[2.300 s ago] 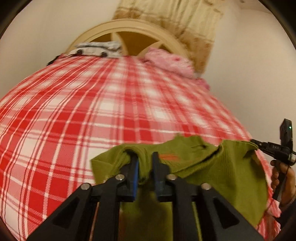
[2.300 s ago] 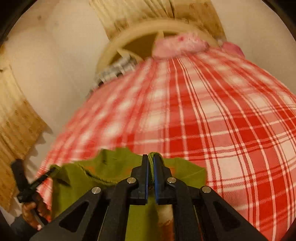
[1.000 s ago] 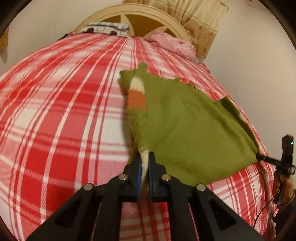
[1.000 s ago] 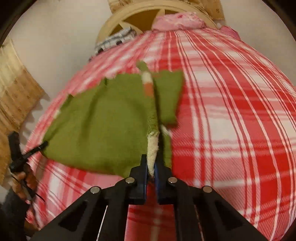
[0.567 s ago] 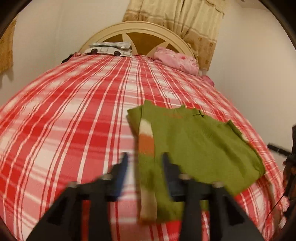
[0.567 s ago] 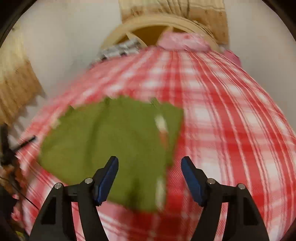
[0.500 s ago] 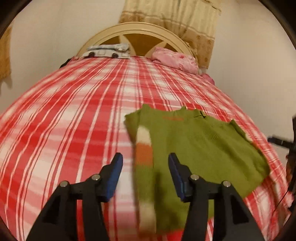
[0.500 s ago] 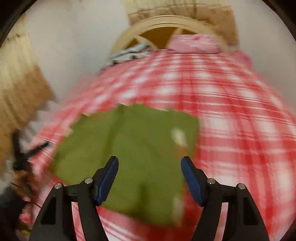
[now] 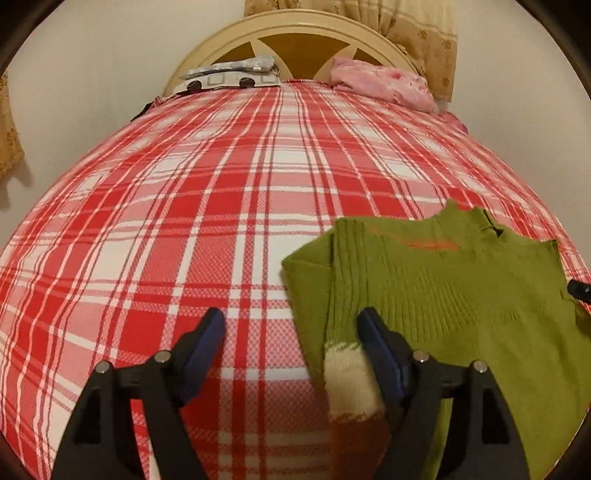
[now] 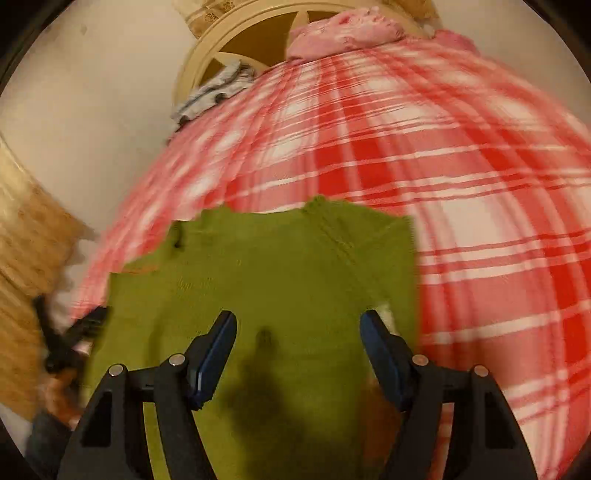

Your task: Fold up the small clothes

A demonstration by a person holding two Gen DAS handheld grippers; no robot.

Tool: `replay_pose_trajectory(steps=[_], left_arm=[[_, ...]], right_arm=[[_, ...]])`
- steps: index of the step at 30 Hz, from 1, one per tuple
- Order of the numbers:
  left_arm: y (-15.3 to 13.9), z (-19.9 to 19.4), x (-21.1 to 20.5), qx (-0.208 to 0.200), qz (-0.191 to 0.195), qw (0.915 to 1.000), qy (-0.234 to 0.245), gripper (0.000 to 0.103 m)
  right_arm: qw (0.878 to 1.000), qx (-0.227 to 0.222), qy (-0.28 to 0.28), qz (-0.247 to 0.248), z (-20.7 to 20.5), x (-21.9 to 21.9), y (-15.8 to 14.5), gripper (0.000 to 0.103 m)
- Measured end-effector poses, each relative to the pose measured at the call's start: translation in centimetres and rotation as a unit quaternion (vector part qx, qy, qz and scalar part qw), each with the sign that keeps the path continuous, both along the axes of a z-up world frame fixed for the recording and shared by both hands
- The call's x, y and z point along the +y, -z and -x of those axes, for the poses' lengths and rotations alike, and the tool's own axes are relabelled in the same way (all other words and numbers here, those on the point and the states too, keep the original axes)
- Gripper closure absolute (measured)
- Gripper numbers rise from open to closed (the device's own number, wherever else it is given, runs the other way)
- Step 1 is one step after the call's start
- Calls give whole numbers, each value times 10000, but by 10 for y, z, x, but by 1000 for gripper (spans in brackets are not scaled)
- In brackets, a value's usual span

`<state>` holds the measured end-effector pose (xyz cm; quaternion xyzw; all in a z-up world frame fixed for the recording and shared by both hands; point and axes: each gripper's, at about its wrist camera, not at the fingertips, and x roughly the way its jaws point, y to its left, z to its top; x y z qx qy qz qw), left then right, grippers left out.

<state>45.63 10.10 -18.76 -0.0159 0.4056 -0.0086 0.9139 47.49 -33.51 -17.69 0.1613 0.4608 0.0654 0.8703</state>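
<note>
A green sweater (image 9: 454, 291) lies flat on a bed with a red and white checked cover (image 9: 192, 206). The left gripper (image 9: 291, 332) hovers over the sweater's left edge, its jaws opening with nothing pressed between them. The right gripper (image 10: 299, 334) hovers above the sweater's middle, jaws wide apart and empty. A pink pillow (image 9: 380, 85) rests by the headboard (image 9: 295, 33)
</note>
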Motion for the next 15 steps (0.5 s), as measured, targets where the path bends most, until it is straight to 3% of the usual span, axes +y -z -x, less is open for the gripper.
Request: replay_pose_trajectory(steps=[4, 7, 10, 11, 15], left_arm=[[-20, 32, 9, -353, 186, 9990, -200, 26], [-35, 65, 15, -583, 501, 9967, -266, 26], [-39, 90, 10, -597, 581, 9964, -132, 25], [-37, 96, 6, -543, 598, 9967, -71, 20], [-18, 96, -15, -227, 72, 9997, 56, 18]], right_arm=[[9988, -53, 251, 411, 12, -5, -7, 32], [9932, -471, 67, 1059, 35, 15, -34, 32], [9909, -849, -455, 934, 62, 49, -55, 32], [9900, -889, -660, 871, 70, 63, -58, 32], [9801, -811, -1545, 950, 98, 116, -42, 32]])
